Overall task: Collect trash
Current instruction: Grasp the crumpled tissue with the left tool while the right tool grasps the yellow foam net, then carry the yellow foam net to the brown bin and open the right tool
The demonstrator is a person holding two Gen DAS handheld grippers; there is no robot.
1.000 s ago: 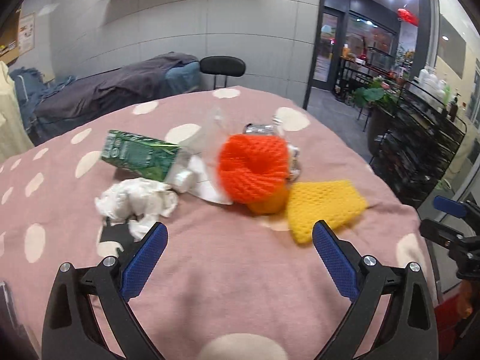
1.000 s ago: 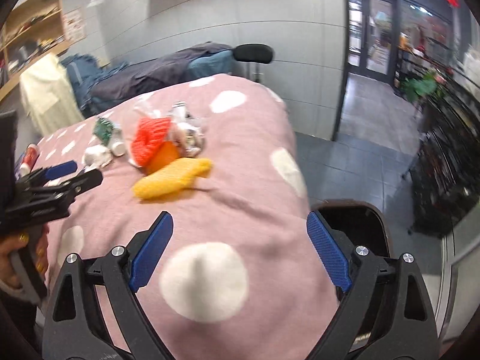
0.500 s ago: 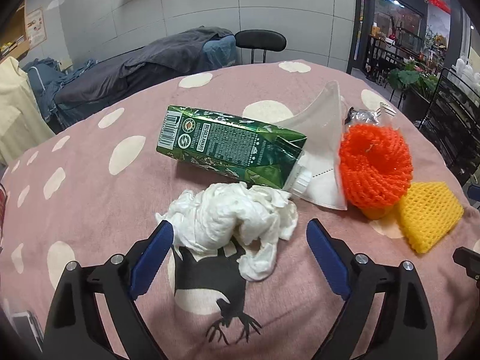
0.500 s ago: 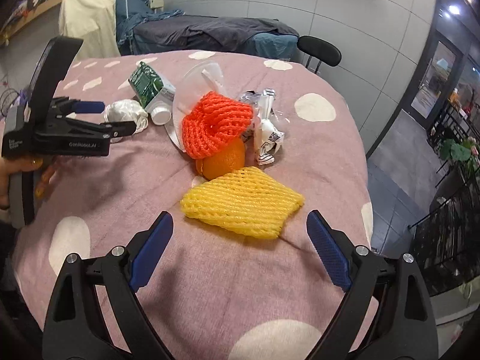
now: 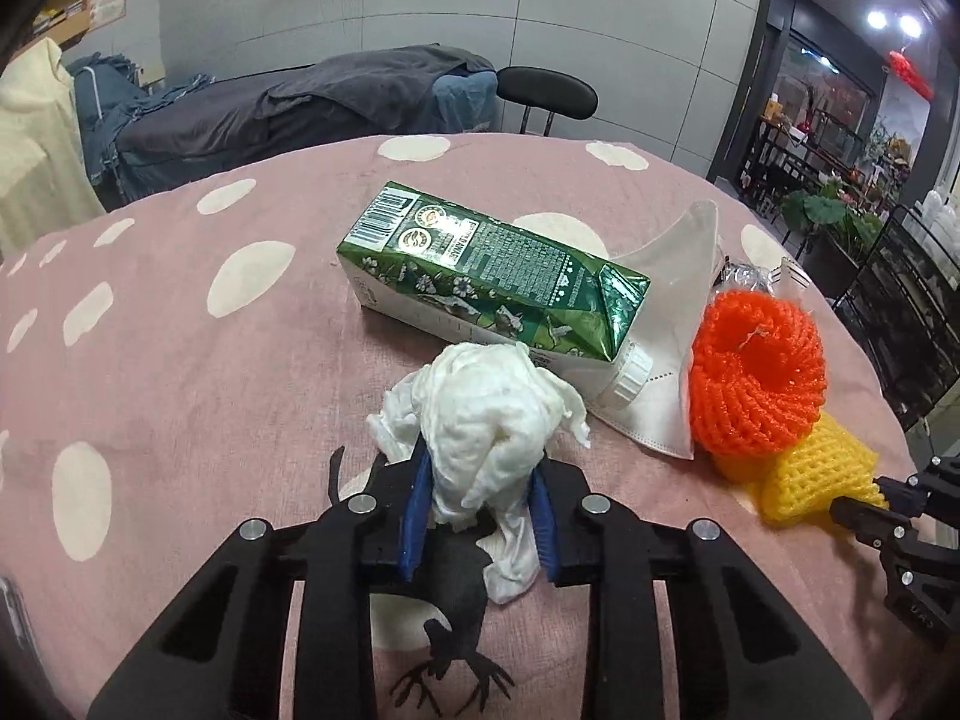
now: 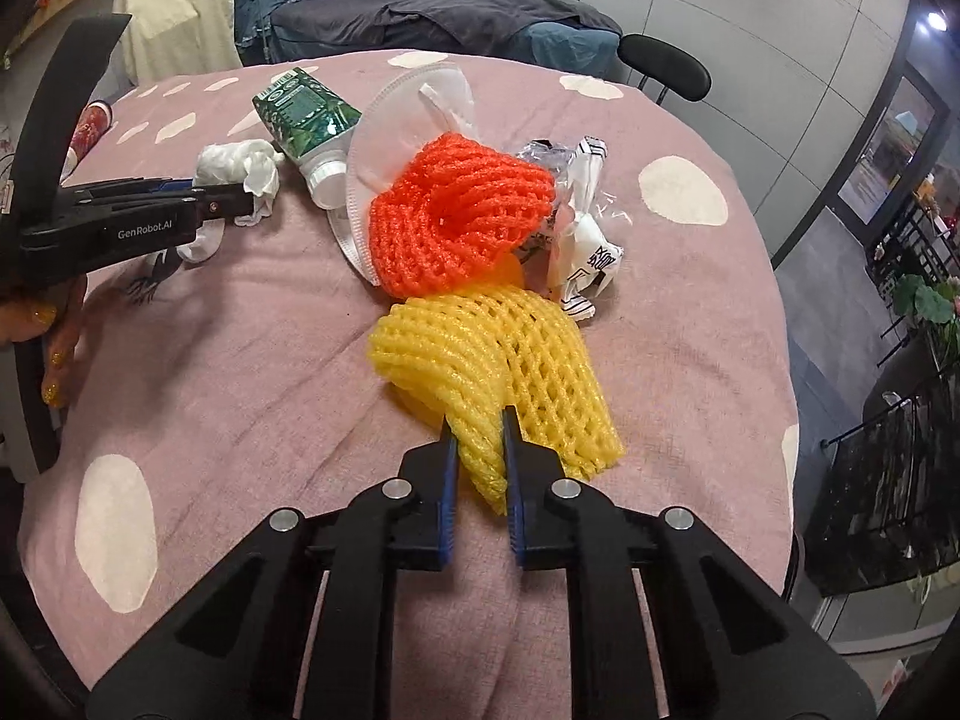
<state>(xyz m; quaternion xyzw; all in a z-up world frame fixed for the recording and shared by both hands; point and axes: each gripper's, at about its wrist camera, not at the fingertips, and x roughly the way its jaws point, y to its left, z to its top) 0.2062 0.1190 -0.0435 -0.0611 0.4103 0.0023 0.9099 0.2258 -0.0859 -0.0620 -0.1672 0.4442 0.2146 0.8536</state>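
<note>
My left gripper (image 5: 480, 474) is shut on a crumpled white tissue (image 5: 486, 414), which lies on the pink spotted tablecloth (image 5: 180, 372). My right gripper (image 6: 477, 426) is shut on a yellow foam fruit net (image 6: 498, 348). Behind them lie a green drink carton (image 5: 480, 282), a white face mask (image 5: 666, 324), an orange foam net (image 6: 456, 216) over an orange fruit, and crumpled clear wrappers (image 6: 576, 222). The left gripper with the tissue (image 6: 240, 168) also shows in the right wrist view, and the right gripper on the yellow net (image 5: 822, 468) in the left wrist view.
The round table's edge drops off at the right (image 6: 786, 360). A black chair (image 5: 546, 90) and a covered couch (image 5: 300, 108) stand behind the table. A black wire rack (image 5: 900, 300) stands at the right. A red tube (image 6: 90, 120) lies near the table's far left.
Both grippers moved forward and closed: the left one took hold of the white tissue, the right one took hold of the yellow foam net, which is now folded up at its near edge.
</note>
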